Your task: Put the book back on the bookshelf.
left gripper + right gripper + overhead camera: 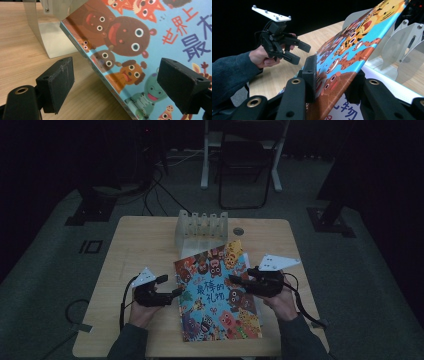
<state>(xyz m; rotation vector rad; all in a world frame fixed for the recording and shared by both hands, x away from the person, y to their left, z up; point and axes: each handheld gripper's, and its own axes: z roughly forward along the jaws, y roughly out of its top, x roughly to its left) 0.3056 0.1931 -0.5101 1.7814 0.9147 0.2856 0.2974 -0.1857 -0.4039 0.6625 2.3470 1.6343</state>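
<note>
A colourful picture book (215, 290) with cartoon animals lies in the middle of the table, its spine toward my left gripper. My right gripper (235, 280) is shut on the right edge of the book's cover (354, 47), which is tilted up off a white page with blue characters. In the right gripper view its jaws (332, 80) pinch that cover from both sides. My left gripper (176, 292) is open just left of the spine. In the left gripper view the book's spine edge (130, 42) runs between its open jaws (117, 75), which do not touch it.
A clear plastic rack (202, 226) with upright dividers stands behind the book at the table's far side, close to the book's top edge. Bare wooden table (135, 250) stretches to the left. A folding chair and cables are on the floor beyond.
</note>
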